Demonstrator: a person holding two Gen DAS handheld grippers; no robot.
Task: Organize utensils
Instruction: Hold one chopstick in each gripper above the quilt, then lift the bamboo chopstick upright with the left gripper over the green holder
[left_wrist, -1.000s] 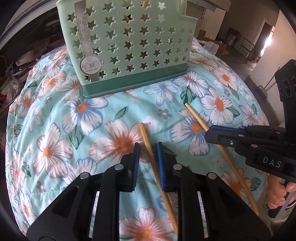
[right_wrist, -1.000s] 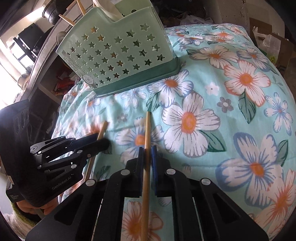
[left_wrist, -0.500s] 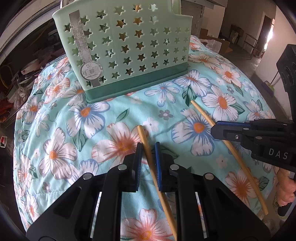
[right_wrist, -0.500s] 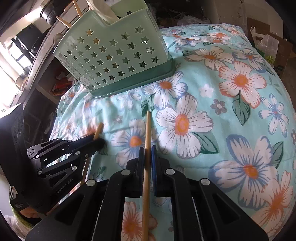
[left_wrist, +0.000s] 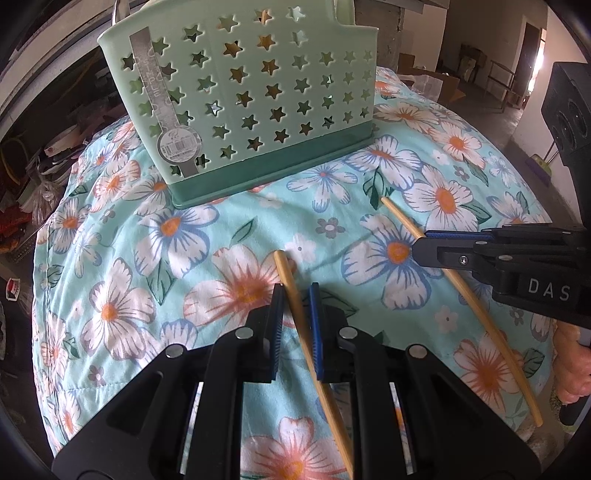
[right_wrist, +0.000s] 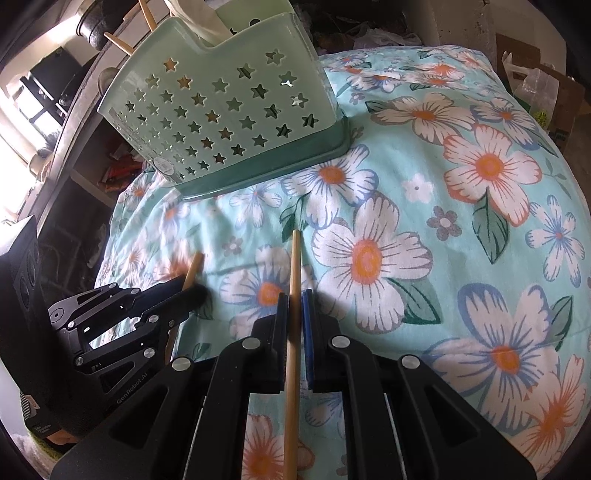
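While each chopstick (left_wrist: 314, 350) (right_wrist: 293, 332) is clenched in its claw (left_wrist: 297, 306) (right_wrist: 295, 314), both should be lifted level toward the far star-pierced caddy (left_wrist: 251, 99).

Basket (left_wrist: 251, 99) stands ahead of both grippers, blocking the far side; utensils stick up above its rim. Open floral cloth (right_wrist: 461, 229) lies between basket base and the fingertips, and wide to the right. Left gripper (left_wrist: 295, 295) and right gripper (right_wrist: 294, 301) sit near each other, a chopstick between each one's jaws; little room between the two.
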